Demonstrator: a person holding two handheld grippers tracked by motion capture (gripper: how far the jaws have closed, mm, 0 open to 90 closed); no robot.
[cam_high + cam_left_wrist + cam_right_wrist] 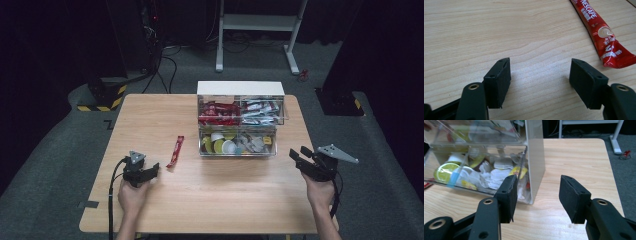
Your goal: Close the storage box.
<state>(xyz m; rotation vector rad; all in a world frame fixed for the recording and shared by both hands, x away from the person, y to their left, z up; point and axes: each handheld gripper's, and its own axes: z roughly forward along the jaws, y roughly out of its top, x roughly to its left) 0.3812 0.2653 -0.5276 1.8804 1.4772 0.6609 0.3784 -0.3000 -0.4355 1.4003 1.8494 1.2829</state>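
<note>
A red Nescafe stick sachet (pixel 175 150) lies flat on the wooden table (pixel 210 190), left of a clear two-tier organizer box (pixel 239 120). My left gripper (pixel 154 170) rests low by the table's front left, open, with nothing between its jaws. In the left gripper view the sachet (pixel 602 35) lies ahead and to the right of the open left gripper (pixel 540 75). My right gripper (pixel 299 154) hovers at the box's right front corner, open and empty. The right gripper view shows the right gripper (pixel 537 191) just short of the box's white side wall (pixel 535 157).
The box's upper tier holds red and white sachets (pixel 260 111). Its lower drawer (pixel 237 145) holds small cups and tea bags. Beyond the table stand a white desk frame (pixel 257 30) and floor cables (pixel 165 65). The table edge (pixel 320 165) runs close to my right hand.
</note>
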